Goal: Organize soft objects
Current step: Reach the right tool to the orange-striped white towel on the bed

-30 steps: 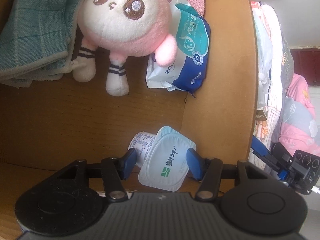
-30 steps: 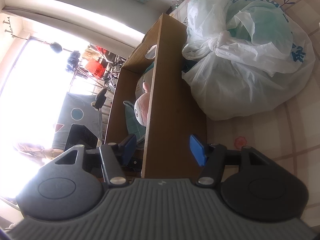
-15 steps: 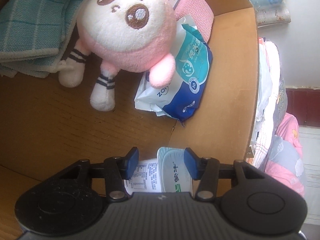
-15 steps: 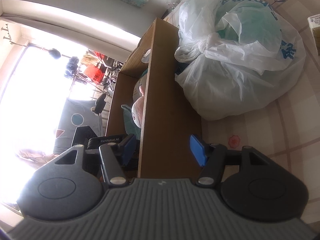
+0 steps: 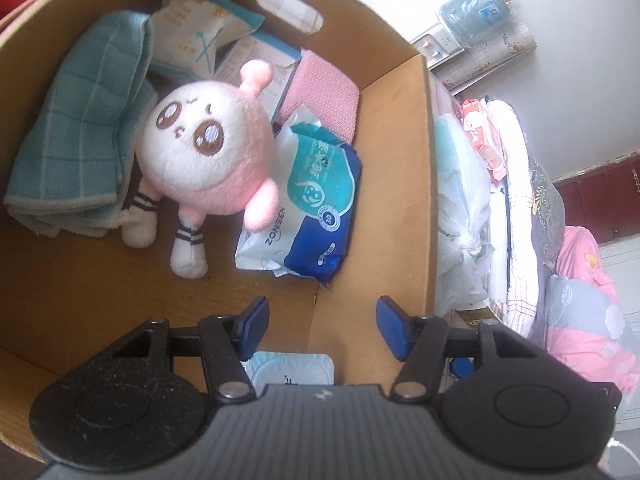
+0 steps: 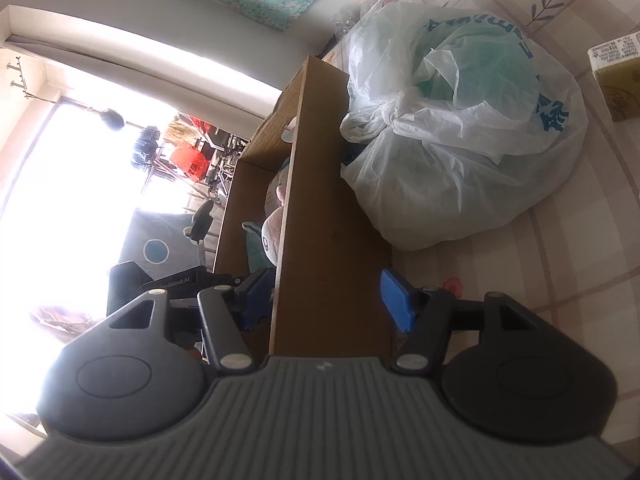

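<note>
— Since a second ago the left gripper (image 5: pixel 322 330) has lifted and let go of the white pouch (image 5: pixel 290 368), hasn't it?

— Yes. Earlier the blue pads bracketed that pouch; now it lies low in the cardboard box (image 5: pixel 404 200), mostly hidden behind the gripper body, and the camera takes in far more of the box.

— And the fingers?

— Spreading at this moment, with nothing pressed between them. The pouch sits below and behind the tips, clear of both pads.

— Why drop it there?

— My guess: that near corner was the bare patch of floor. The plush toy (image 5: pixel 204 164) lies across the middle, the teal towel (image 5: pixel 80 152) is folded along the far-left wall, the blue wipes pack (image 5: pixel 308 204) leans by the toy's arm, and a pink cloth (image 5: pixel 324 96) is tucked behind.

— What about the right gripper (image 6: pixel 328 300)?

— It straddles the box's side wall (image 6: pixel 320 240), one finger inside, one outside, seemingly to steady the box. Half spread; whether the pads actually press the cardboard I can't tell, since the inner one is partly hidden. A tied plastic bag (image 6: pixel 460 128) rests against the box outside.
</note>
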The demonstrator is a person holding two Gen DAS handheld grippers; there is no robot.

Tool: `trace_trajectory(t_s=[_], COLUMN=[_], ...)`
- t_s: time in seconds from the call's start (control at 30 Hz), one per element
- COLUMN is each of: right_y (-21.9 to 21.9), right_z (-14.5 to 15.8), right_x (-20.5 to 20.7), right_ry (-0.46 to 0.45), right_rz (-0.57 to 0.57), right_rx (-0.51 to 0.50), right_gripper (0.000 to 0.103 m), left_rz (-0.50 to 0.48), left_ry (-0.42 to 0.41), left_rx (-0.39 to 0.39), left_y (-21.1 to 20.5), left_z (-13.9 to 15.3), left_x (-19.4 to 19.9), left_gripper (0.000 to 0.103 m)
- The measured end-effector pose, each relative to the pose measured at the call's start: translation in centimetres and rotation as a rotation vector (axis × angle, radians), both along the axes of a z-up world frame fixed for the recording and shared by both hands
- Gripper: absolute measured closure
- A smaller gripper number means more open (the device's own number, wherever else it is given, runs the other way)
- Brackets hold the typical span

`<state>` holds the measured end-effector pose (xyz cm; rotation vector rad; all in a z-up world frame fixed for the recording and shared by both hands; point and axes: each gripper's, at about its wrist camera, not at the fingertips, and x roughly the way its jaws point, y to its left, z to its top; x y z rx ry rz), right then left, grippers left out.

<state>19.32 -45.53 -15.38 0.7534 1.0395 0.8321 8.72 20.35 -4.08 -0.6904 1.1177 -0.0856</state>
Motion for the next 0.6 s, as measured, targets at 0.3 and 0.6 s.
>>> trace_trajectory(t_s=[0.3,0.6], right_y=[-3.0,-10.3], right_z=[-1.3,-1.7], right_x=[-2.3,-4.5], right_ry=[-0.029,-0.098], right_rz=[-0.079,-0.297], right_rx=[-0.024,-0.107], right_gripper=[0.04,0.04], left_rz=[-0.083,-0.214], left_ry=[-0.263,-0.49], left_rx=[0.245,0.369], left_y=[-7.0,-17.4], left_z=[5.5,6.5], left_x=[-2.9,-4.3], left_gripper=[0.019,0.012])
